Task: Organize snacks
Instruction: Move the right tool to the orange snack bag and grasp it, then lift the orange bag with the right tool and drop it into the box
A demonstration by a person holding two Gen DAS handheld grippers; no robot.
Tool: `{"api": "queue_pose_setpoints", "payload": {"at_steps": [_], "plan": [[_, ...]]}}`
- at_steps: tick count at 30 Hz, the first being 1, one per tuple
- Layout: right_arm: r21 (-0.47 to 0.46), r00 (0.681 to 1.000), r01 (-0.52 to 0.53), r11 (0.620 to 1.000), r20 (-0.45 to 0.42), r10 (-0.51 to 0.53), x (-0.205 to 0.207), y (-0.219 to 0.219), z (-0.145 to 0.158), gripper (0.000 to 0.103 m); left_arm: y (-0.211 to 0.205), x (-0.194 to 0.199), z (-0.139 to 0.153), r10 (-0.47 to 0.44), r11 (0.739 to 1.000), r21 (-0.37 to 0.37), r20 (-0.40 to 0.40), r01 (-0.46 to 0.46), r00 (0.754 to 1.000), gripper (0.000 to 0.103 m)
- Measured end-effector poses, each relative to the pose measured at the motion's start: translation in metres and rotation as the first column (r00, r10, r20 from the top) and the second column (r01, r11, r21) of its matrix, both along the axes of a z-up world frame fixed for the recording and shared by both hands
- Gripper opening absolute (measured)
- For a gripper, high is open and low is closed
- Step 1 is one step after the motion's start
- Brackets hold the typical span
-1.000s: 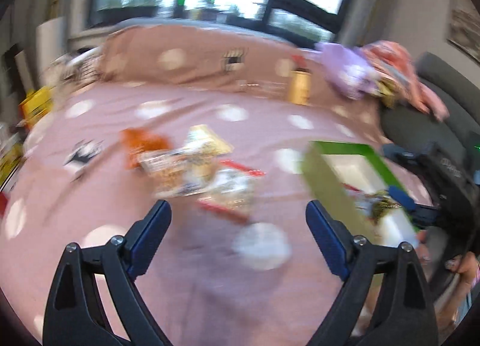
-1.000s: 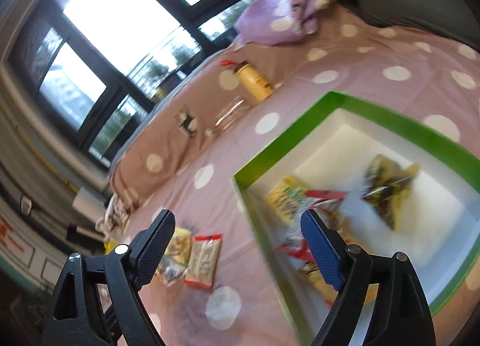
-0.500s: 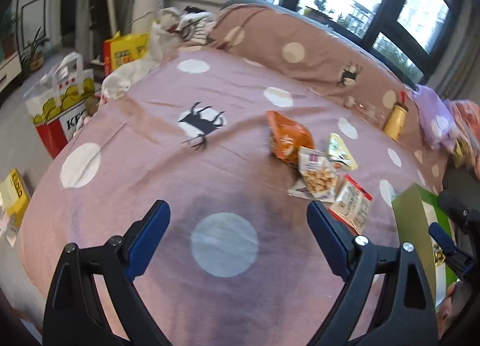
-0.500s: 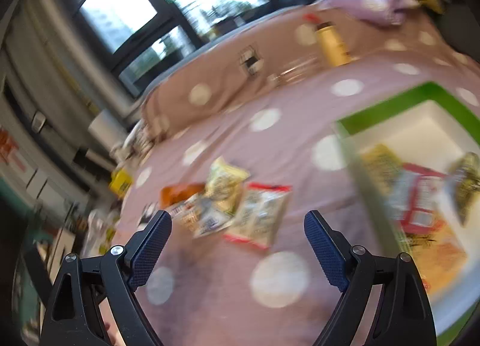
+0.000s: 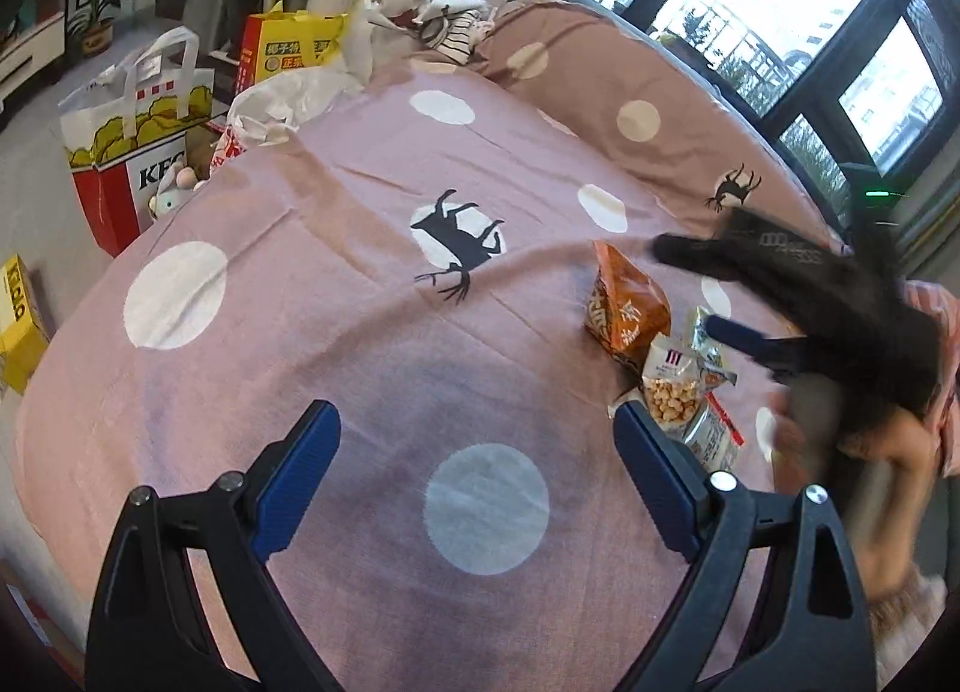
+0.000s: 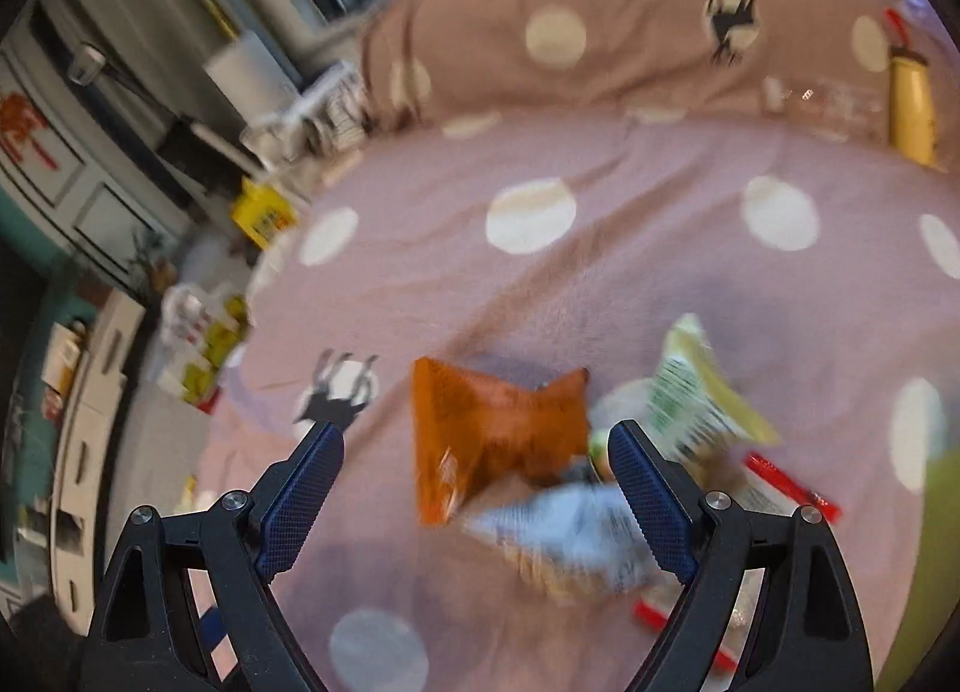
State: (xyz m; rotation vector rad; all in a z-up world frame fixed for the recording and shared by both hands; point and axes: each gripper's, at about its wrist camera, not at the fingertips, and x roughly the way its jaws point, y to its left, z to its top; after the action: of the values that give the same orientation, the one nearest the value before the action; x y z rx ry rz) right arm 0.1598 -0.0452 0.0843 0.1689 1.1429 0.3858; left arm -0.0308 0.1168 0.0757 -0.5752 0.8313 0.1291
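Orange snack bag [image 6: 498, 440] lies on the spotted bedspread [image 6: 600, 284], just ahead of the right tongs [image 6: 477, 503] and framed between their wide-spread, empty jaws. Its long axis runs roughly away from the tongs; which end is the top cannot be told through the blur. A peanut packet [image 6: 564, 536] overlaps its near corner, and a green packet [image 6: 690, 392] sits just right. Likely fault: closing here could catch two packets together, or pinch loose film and slip. The left tongs [image 5: 477, 467] hover wide and empty, with the pile ahead to their right.
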Motion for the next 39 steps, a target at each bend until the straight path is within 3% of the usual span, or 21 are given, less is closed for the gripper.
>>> {"api": "queue_pose_setpoints", "payload": {"at_steps": [3,5,12,14,20,24,29,35,39], "plan": [[-0.076,0.998,-0.004,0.997,-0.062,-0.001,0.017,0.010,-0.027,0.090,0.005,0.001,-0.001,0.015,0.999,-0.038,0.000,-0.015,1.000,0.093],[-0.049,0.998,-0.007,0.999,-0.064,0.004,0.018,0.010,-0.036,0.090,0.004,0.003,-0.001,-0.013,0.998,-0.060,0.005,0.014,1.000,0.093],[-0.017,0.998,-0.017,1.000,-0.058,0.016,0.008,0.006,-0.039,0.061,0.002,0.003,0.001,-0.019,0.998,-0.068,0.007,0.019,1.000,0.093],[0.010,0.999,-0.007,1.000,-0.043,0.007,0.003,0.001,-0.033,0.057,0.002,0.002,0.001,-0.015,0.998,-0.060,0.003,0.015,1.000,0.093],[0.092,0.995,0.045,0.995,0.085,-0.053,-0.034,-0.024,0.020,0.057,0.003,-0.001,0.001,0.003,0.999,-0.044,0.002,-0.003,1.000,0.093],[0.087,0.994,0.051,0.995,0.092,-0.059,-0.078,-0.040,0.042,0.057,-0.004,0.001,-0.001,0.003,1.000,-0.011,-0.016,-0.003,1.000,0.093],[-0.012,0.991,0.116,0.993,0.069,-0.115,-0.131,-0.061,0.029,0.058,-0.019,0.002,-0.001,-0.033,0.999,0.032,-0.021,0.033,0.999,0.093],[-0.116,0.980,0.191,0.975,-0.038,-0.196,-0.146,-0.082,-0.009,0.058,-0.039,0.002,-0.002,-0.079,0.993,0.084,-0.037,0.082,0.996,0.093],[-0.079,0.975,0.207,0.975,-0.068,-0.212,-0.141,-0.092,-0.013,0.064,-0.051,0.002,-0.004,-0.111,0.986,0.119,-0.055,0.117,0.992,0.093]]}}
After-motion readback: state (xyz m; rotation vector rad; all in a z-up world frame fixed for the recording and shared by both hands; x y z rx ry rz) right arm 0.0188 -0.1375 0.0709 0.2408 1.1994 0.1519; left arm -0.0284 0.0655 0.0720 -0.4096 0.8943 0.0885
